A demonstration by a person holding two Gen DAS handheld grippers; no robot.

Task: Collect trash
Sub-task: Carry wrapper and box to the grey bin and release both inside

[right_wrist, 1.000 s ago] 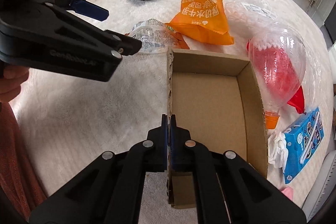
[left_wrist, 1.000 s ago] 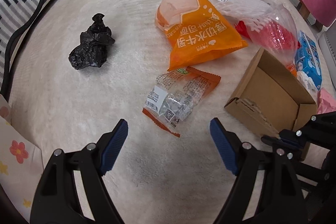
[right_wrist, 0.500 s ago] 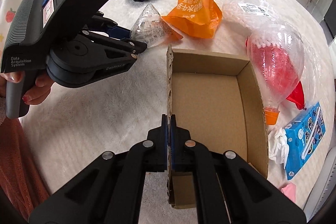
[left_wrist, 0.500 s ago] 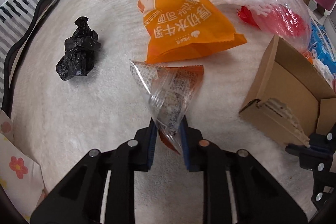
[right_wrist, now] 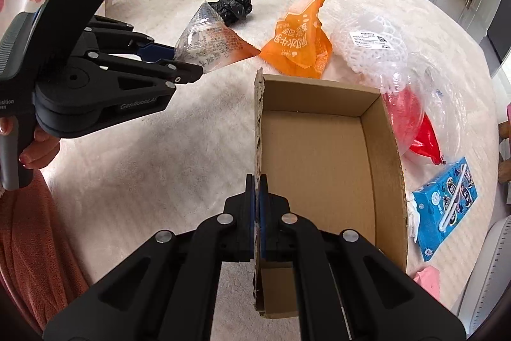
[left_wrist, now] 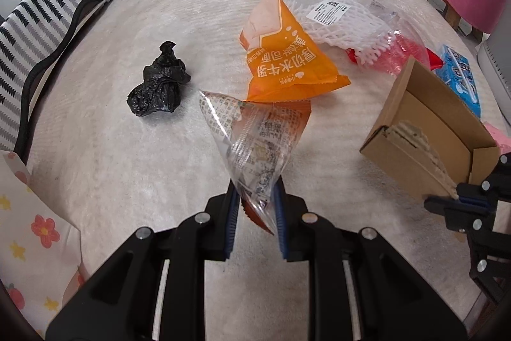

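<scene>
My left gripper (left_wrist: 255,206) is shut on a clear plastic wrapper (left_wrist: 255,146) with orange edges, held up off the white tabletop (left_wrist: 105,168). From the right wrist view the same wrapper (right_wrist: 210,40) sticks out of the left gripper (right_wrist: 188,66) to the left of the box. My right gripper (right_wrist: 257,197) is shut on the left wall of an open cardboard box (right_wrist: 322,168), which is empty inside. The box (left_wrist: 431,130) is at the right in the left wrist view.
An orange snack bag (left_wrist: 284,59), a crumpled black bag (left_wrist: 159,85), white foam netting (left_wrist: 345,24), a clear bag with red contents (right_wrist: 412,111) and a blue carton (right_wrist: 444,203) lie on the table. A striped chair (left_wrist: 41,21) stands at the left edge.
My left gripper went from open above the clear wrapper to shut on it and lifted it off the table. The right gripper kept its hold on the box wall and rose slightly.
</scene>
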